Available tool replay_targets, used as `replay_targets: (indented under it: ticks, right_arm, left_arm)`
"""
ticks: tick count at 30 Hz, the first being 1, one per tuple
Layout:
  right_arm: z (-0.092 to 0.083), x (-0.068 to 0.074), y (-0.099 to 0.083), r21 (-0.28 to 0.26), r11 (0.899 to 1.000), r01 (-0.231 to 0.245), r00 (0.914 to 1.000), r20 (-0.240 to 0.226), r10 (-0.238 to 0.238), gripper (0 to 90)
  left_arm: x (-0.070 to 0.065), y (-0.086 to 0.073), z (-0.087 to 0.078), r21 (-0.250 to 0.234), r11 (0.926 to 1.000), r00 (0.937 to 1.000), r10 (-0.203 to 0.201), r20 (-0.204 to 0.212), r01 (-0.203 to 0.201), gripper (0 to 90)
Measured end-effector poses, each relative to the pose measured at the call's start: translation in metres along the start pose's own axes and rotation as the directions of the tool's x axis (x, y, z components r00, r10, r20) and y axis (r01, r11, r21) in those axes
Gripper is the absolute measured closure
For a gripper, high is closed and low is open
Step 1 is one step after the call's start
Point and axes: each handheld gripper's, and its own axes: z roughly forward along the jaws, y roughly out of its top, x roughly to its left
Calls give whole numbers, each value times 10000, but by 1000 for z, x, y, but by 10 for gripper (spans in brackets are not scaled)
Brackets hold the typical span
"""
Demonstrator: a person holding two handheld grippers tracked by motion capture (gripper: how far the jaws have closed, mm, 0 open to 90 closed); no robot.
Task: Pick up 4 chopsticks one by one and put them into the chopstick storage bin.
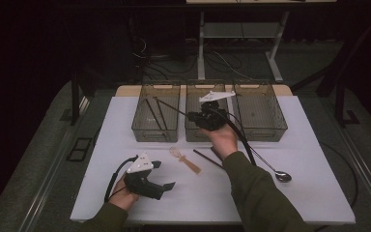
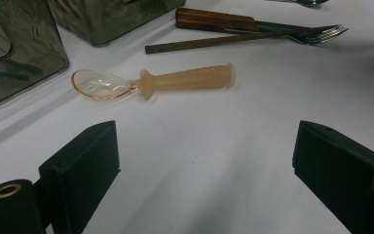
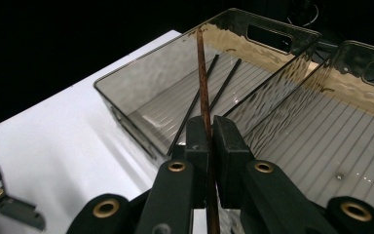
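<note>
My right gripper (image 1: 195,117) hangs over the front of the middle bin (image 1: 196,136), shut on a brown chopstick (image 1: 170,107) that points left over the left bin (image 1: 140,131). In the right gripper view the jaws of the right gripper (image 3: 210,127) pinch the chopstick (image 3: 202,73), which rises above the left bin (image 3: 126,105); two dark chopsticks (image 3: 213,85) lie inside that bin. My left gripper (image 1: 165,174) rests open near the table's front left. In the left gripper view its jaws stand wide apart, with a peach plastic spoon (image 2: 175,80) lying beyond them.
A third bin (image 1: 261,133) stands at the back right. On the white table lie a loose chopstick (image 2: 233,41), a fork (image 2: 316,33), a wooden-handled utensil (image 2: 216,18) and a metal spoon (image 1: 276,173). The right forearm crosses the table's middle.
</note>
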Motion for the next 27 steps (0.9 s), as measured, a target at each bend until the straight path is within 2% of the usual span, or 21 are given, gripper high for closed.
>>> replay_targets:
  ticks: [10, 14, 19, 27]
  right_arm:
    - [32, -3, 13, 295, 9994, -169, 9991, 383, 158, 855]
    - [47, -4, 16, 555, 9982, -211, 9984, 535, 181, 855]
    - [66, -5, 22, 862, 9958, -307, 9966, 789, 239, 855]
    - [96, -3, 33, 1330, 9909, -206, 9920, 1262, 37, 852]
  left_arm:
    - [1, 0, 0, 37, 9999, 10000, 97, 14, -97, 85]
    - [0, 0, 1, -114, 9999, 10000, -56, 39, 57, 86]
    - [1, 0, 1, -54, 10000, 10000, -31, 60, 31, 88]
    - [1, 0, 0, -68, 9999, 9999, -74, 87, 74, 89]
